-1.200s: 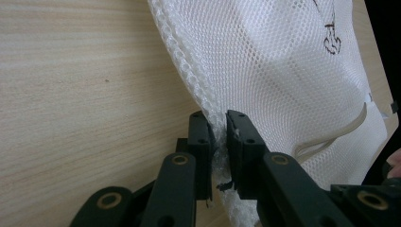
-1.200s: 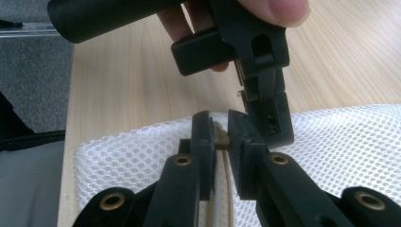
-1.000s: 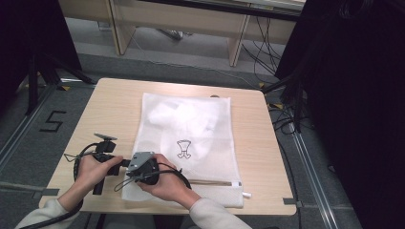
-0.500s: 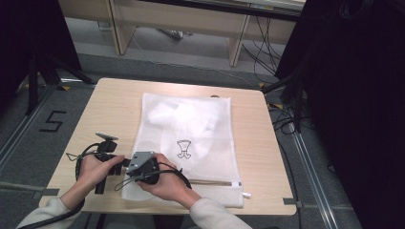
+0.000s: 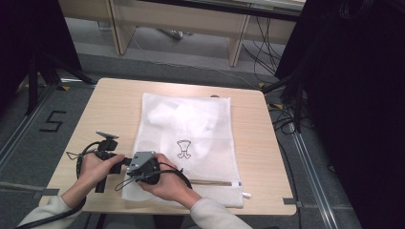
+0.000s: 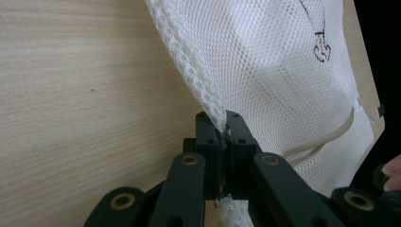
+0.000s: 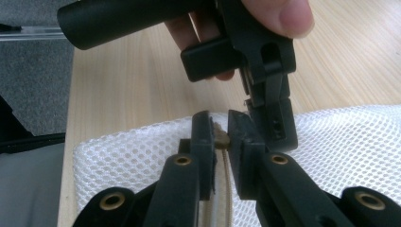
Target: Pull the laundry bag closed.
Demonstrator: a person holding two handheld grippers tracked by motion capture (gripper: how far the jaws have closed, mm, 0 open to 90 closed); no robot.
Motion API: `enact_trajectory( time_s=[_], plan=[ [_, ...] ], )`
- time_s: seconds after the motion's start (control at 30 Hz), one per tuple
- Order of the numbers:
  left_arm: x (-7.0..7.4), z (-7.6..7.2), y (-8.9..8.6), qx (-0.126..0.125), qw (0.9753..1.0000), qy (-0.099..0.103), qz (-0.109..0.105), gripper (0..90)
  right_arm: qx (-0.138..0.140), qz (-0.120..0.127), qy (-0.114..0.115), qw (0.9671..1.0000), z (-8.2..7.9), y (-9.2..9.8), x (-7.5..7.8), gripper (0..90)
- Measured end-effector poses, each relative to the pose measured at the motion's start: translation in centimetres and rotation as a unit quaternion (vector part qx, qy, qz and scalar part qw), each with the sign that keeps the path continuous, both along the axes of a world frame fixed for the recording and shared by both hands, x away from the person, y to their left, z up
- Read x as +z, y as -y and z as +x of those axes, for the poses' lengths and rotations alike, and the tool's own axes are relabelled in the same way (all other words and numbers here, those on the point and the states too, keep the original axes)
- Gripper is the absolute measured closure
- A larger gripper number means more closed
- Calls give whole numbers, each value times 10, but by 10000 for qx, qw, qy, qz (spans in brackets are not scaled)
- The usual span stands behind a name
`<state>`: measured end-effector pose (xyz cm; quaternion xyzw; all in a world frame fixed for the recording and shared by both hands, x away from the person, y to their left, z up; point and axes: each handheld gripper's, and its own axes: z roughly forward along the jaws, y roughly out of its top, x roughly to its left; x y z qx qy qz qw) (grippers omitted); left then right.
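As we look down on the scene, we record the following.
Mesh bag: lies flat on the worktop, its zipped end nearest the person; we see a small dark print on it.
Left hand-held gripper: jaws pressed together, pinching the bag's seamed edge.
Right hand-held gripper: jaws closed on the tan zip pull at the bag's near left corner.
Spacing: we find both hand-held grippers just beside each other.
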<state>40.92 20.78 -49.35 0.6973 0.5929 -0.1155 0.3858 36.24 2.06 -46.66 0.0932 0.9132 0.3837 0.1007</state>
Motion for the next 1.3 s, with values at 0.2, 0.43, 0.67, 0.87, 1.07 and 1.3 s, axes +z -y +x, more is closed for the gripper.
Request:
enact_trajectory(
  time_s=[0.2,0.43,0.67,0.87,1.07,1.3],
  plan=[
    [3,0,-1,-32,10000,31,-74,863,-65,40,-200,9998,3,5,-3,824],
    [4,1,-3,-38,9999,6,-121,865,10,11,-200,9998,5,10,-3,825],
    [4,1,-4,-60,9999,0,-127,866,-79,-10,-289,9996,3,14,-3,826],
    [4,1,-4,-69,9999,-7,-116,866,-28,-30,-184,9998,4,15,-2,826],
    [5,1,-3,-25,9999,-72,-141,867,-68,-63,-198,9998,5,19,0,826],
    [6,0,-2,41,9997,-190,-173,866,-81,-53,-197,9998,4,22,-2,826]
  ],
)
